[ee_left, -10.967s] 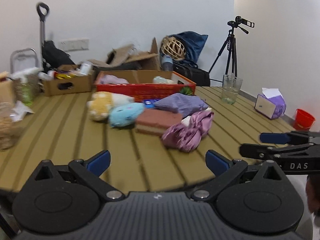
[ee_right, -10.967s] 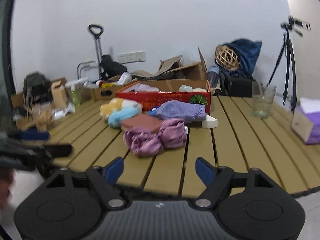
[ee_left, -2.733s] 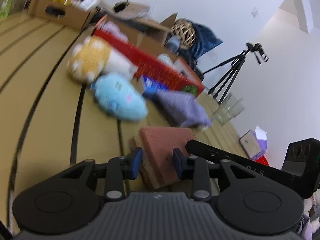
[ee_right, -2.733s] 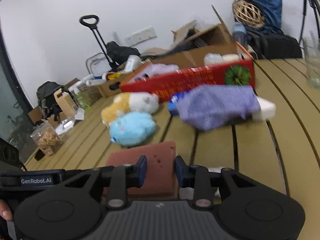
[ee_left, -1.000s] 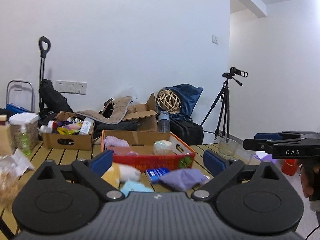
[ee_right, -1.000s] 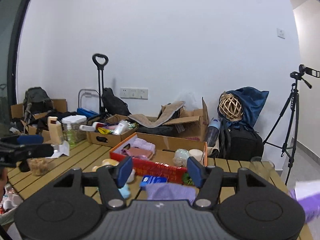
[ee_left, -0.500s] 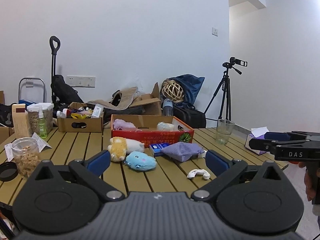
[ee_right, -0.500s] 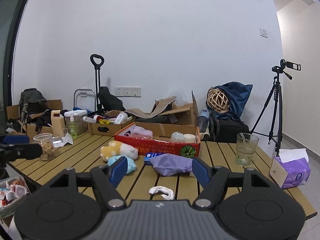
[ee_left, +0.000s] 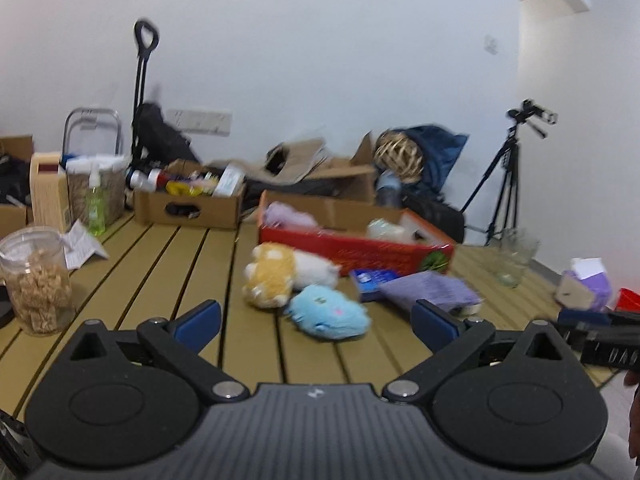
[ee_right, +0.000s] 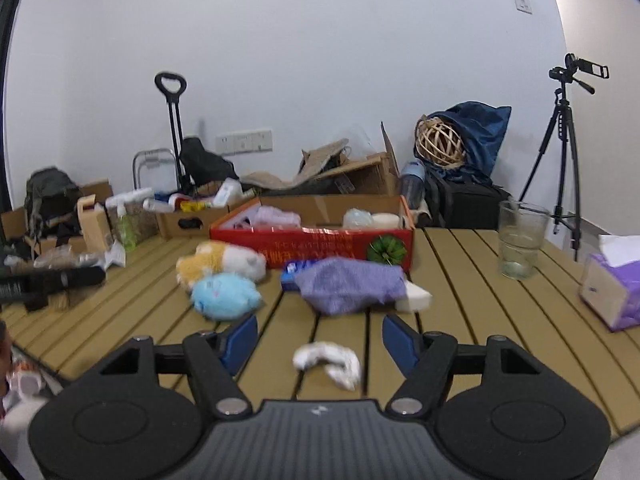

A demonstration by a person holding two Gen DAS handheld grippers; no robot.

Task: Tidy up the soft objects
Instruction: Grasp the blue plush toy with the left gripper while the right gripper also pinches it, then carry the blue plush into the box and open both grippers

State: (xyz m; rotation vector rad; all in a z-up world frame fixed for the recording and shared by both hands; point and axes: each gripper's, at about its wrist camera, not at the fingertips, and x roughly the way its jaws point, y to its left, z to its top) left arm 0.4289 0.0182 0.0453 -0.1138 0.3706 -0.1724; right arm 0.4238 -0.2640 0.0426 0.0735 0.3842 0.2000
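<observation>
At the far left of the slatted wooden table (ee_right: pixel 472 280) stands a clear jar (ee_left: pixel 34 278) of brown pieces, with a green spray bottle (ee_left: pixel 95 204) behind it and an open cardboard box (ee_left: pixel 188 206) of odds and ends further back. The left gripper (ee_left: pixel 316 318) hangs above the near edge with its jaws spread wide and nothing between them. Just beyond it, an orange-and-white plush toy (ee_left: pixel 286 272) lies touching a light blue plush toy (ee_left: pixel 330 314), the blue one nearer the camera. Behind both sits a red cardboard box (ee_right: pixel 316 242), which holds a pale purple soft thing (ee_right: pixel 276 214) at its left end and pale rounded things at its right end.

In front of the red box, a small blue packet (ee_right: pixel 294 270) is partly covered by a purple knitted cloth (ee_right: pixel 348 284), and a white block (ee_right: pixel 416 296) pokes out from the cloth's right side. The right gripper (ee_right: pixel 320 338) is released as well, its jaws apart and empty; a small crumpled white piece (ee_right: pixel 328 362) lies on the table in the gap between its fingers, untouched.

Further right stand a drinking glass (ee_right: pixel 520 238) and a purple tissue box (ee_right: pixel 612 288). A tripod with a camera (ee_right: pixel 568 132) stands on the floor behind.
</observation>
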